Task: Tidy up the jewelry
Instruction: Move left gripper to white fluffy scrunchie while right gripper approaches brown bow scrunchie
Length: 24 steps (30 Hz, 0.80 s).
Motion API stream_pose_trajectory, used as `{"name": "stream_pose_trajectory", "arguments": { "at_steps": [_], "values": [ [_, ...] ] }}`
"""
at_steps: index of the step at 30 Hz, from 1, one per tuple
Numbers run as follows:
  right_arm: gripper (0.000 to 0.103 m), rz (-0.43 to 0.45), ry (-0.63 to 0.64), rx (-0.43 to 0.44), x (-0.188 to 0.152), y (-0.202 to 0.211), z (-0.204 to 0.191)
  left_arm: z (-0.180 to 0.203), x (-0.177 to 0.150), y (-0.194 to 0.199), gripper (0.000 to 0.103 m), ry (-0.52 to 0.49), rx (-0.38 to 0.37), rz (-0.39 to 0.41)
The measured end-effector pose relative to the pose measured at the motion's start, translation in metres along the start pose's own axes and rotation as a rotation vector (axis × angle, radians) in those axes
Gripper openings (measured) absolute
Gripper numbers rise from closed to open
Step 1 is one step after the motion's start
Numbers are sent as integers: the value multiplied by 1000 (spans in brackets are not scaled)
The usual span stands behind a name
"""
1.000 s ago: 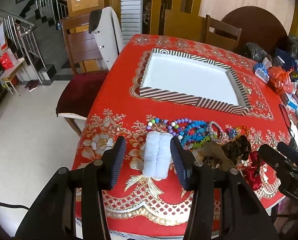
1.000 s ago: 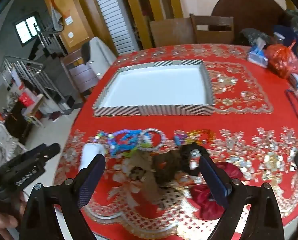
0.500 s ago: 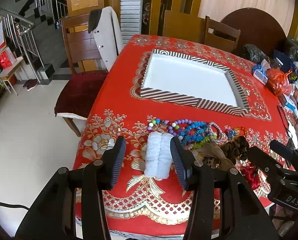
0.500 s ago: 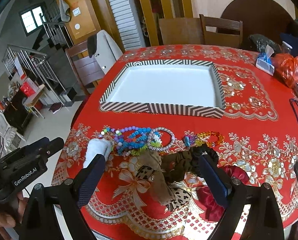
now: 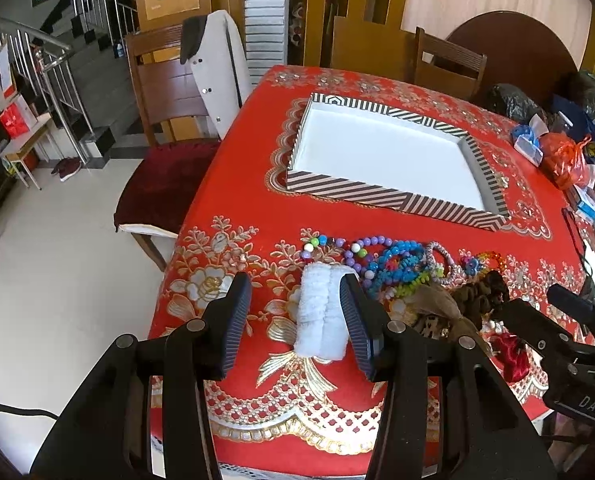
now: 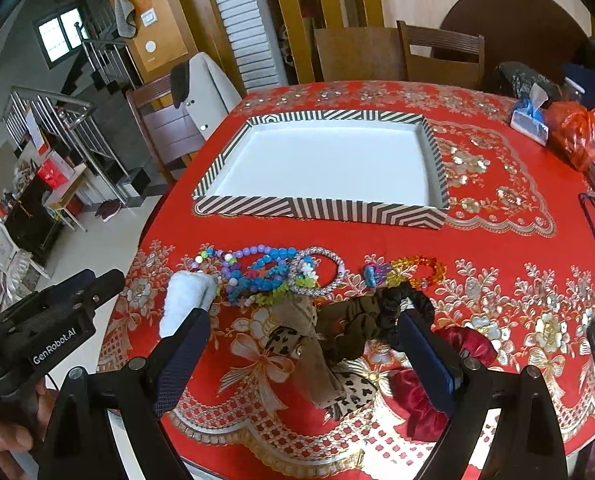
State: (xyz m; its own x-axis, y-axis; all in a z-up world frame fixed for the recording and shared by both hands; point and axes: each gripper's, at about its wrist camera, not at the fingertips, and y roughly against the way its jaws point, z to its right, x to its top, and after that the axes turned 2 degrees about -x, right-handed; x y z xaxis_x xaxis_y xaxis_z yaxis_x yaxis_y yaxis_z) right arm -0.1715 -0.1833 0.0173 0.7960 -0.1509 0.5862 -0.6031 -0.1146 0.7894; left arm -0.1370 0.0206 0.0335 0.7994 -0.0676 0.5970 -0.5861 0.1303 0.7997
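A striped tray [image 5: 353, 192] with a white floor sits mid-table; it also shows in the right wrist view [image 6: 321, 210]. A row of bead bracelets [image 5: 393, 262] lies in front of it, seen too in the right wrist view [image 6: 265, 270]. A white fluffy scrunchie [image 5: 323, 312] lies between my open left gripper's [image 5: 295, 322] fingers, nearer the right one. My right gripper [image 6: 301, 354] is open and wide above dark and leopard scrunchies [image 6: 353, 324]. An orange bead bracelet [image 6: 417, 270] lies right of them.
The table wears a red cloth with gold flowers [image 5: 233, 208]. Wooden chairs [image 5: 169, 80] stand at the left and far sides. Bags and boxes [image 6: 573, 132] crowd the right edge. A red scrunchie [image 6: 421, 396] lies near the front edge.
Both grippers have pulled back and up a little from the table, so the scrunchies and bracelets sit farther ahead. Both stay open; nothing was taken hold of.
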Motion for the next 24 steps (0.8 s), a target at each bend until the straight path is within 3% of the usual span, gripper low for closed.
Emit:
{"name": "stream_pose_trajectory", "arguments": {
  "at_steps": [24],
  "values": [
    [93, -13, -6, -33, -4, -8, 7, -7, -1, -7, 46, 23, 6, -30]
  ]
}}
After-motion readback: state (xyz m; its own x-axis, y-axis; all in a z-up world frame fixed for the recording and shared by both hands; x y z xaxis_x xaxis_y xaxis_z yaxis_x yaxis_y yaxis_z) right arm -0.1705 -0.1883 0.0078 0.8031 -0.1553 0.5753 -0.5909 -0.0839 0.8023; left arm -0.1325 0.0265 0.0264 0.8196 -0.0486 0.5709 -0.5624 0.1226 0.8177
